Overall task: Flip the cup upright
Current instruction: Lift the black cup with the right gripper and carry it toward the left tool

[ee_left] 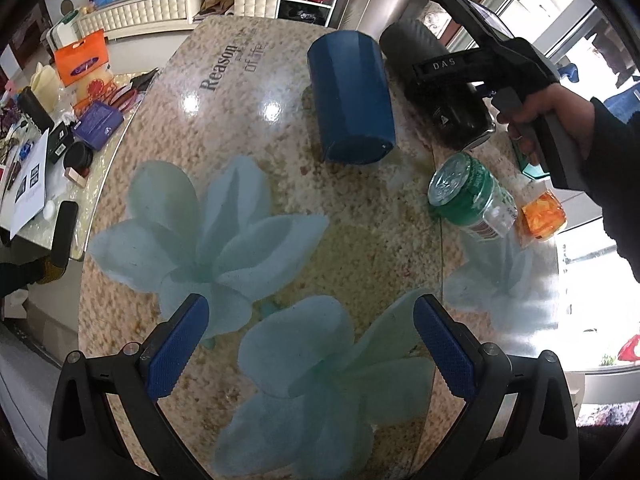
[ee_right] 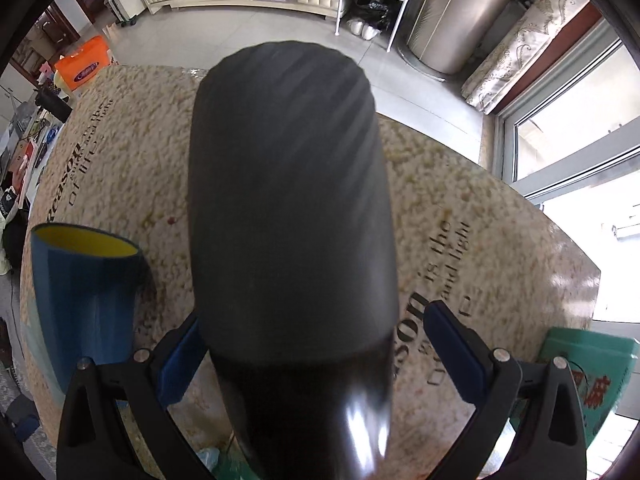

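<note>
"Reason" on table [ee_left: 248,128] ("DAS" on right gripper [ee_left: 444,65])

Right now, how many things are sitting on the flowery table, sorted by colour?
Blue: 1, the blue cup lying on its side
Black: 1, the black cup between the right gripper fingers
Green: 1, the green bottle lying down
Orange: 1, the orange packet
Total: 4
</note>
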### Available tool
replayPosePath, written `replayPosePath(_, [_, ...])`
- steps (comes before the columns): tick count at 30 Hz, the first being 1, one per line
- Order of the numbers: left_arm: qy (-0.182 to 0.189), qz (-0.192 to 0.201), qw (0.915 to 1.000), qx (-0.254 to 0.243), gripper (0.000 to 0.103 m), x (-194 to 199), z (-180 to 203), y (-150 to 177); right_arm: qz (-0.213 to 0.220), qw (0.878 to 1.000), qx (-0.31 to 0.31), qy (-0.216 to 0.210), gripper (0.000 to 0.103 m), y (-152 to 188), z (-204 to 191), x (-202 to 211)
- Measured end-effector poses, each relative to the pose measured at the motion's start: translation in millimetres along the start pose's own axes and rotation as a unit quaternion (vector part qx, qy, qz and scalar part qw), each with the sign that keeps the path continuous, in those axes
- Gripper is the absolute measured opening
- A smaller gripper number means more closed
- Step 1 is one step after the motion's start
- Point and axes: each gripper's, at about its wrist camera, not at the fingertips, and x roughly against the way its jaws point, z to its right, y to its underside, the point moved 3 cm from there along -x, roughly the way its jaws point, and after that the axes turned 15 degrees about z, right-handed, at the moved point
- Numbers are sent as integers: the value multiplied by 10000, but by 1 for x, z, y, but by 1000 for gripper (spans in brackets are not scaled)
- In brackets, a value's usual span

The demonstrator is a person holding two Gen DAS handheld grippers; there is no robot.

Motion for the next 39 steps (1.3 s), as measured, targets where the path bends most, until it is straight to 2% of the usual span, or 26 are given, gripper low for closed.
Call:
replayPosePath(1, [-10, -15, 10000, 34, 103, -1, -1, 1, -15, 10000, 44, 38, 96, -1, -1, -3])
replayPosePath(2, [-17, -33, 10000, 67, 103, -3, -2, 2, -44, 9999, 102, 47, 85, -2, -3, -6])
replayPosePath(3, [-19, -52, 9999, 99, 103, -3, -4, 3, -57, 9999, 103, -4, 83, -3, -4, -7])
replayPosePath(11, [-13, -74, 9998, 159, 103, -5, -6, 5, -27, 9998, -39, -183, 84, -9, 2, -10])
replayPosePath(12, [-14, -87, 9998, 167, 103, -5, -7, 5, -9, 9998, -13, -194, 83, -7, 2, -10])
replayPosePath(13, [-14, -93, 9998, 172, 103, -5, -7, 5, 32, 9998, 19, -179, 75, -9, 4, -9])
replayPosePath(14, [-7, -90, 9998, 175, 103, -5, -6, 5, 13, 9999, 7, -159, 73, -4, 0, -6])
replayPosePath(20, [0, -46, 9999, 152, 103, 0, -6, 5, -44, 9997, -56, -231, 73, 0, 11, -3])
replayPosePath(25, [-29, -20, 9998, 182, 103, 4, -8, 4, -89, 9993, -200, -305, 73, 23, 26, 12])
replayPosePath(30, [75, 94, 9995, 298, 103, 10, -7, 2, -49, 9989, -350, -316, 73, 26, 44, 46])
replayPosePath(34, [81, 71, 9998, 186, 103, 14, -2, 1, 114, 9988, -362, -318, 73, 28, 52, 80])
replayPosePath(39, [257, 245, 9994, 20, 103, 30, 0, -6, 378, 9972, -559, -310, 73, 39, 60, 131])
